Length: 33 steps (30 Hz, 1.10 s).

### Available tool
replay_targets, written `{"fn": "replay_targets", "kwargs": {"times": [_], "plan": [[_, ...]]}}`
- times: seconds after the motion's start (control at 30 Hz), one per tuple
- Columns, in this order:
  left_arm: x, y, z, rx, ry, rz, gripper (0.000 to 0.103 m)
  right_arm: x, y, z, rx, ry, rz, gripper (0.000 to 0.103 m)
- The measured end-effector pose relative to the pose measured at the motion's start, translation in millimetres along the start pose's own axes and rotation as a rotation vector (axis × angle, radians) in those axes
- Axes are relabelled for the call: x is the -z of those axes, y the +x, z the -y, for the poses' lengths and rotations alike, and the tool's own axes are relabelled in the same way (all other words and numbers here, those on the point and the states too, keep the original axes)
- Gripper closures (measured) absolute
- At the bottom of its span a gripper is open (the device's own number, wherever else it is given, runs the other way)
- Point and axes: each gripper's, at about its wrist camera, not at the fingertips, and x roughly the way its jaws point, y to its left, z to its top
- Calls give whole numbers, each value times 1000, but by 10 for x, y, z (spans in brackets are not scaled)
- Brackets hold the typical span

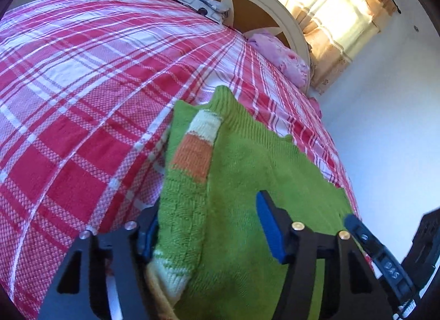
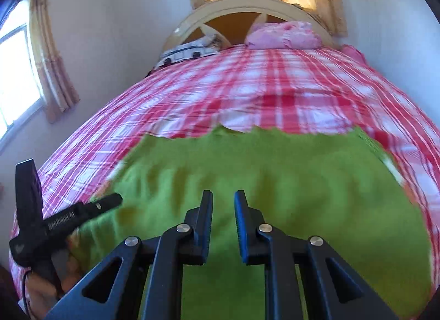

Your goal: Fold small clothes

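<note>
A small green knitted sweater (image 1: 242,171) with orange and cream sleeve bands (image 1: 195,155) lies on the red and white plaid bedspread (image 1: 82,86). It fills the near part of the right wrist view (image 2: 261,182). My left gripper (image 1: 207,223) is open, its fingers standing wide apart on either side of the folded sleeve. My right gripper (image 2: 223,204) hovers over the sweater's body with a narrow gap between its fingers and nothing in it. The left gripper also shows at the left of the right wrist view (image 2: 68,215).
A cream headboard (image 2: 247,9) and a pink pillow (image 2: 283,35) are at the far end of the bed, with a patterned pillow (image 2: 187,51) beside it. Curtained windows (image 2: 19,72) and white walls surround the bed.
</note>
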Motion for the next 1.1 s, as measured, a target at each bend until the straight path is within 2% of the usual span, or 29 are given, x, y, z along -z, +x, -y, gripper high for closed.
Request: {"fn": "replay_targets", "kwargs": {"times": [0.1,0.2,0.23,0.27,0.3,0.6,0.67,0.77,0.87,1.0,1.03,1.1], "plan": [[-10,-14,-23,13,-16,1,40,103,372,-97,17,-3,-114,87],[-22,3,39,-22,-2,-1,40,163,426,-108,7,1,-101,87],[-28,1,74,-36,3,1,52,172,425,-97,0,6,-100,87],[-36,5,99,-48,7,1,77,179,427,-88,-12,18,-94,87],[-53,2,136,-62,15,-7,83,179,425,-78,-19,26,-94,87],[-104,-188,569,-67,145,50,85,187,408,-2,-48,52,-89,86],[-81,-232,794,-68,218,65,86,174,393,53,-71,74,-92,86],[-22,-275,1102,-65,304,85,86,117,289,226,-154,164,-89,86],[109,-253,1466,-57,417,88,86,88,108,501,-171,248,-55,86],[375,-40,1827,-39,535,60,91,136,-35,905,-166,316,-48,86],[442,45,1869,-29,550,39,97,168,-54,984,-155,329,-46,86],[574,219,1907,-18,555,-16,97,258,-65,1130,-144,362,-46,86]]}}
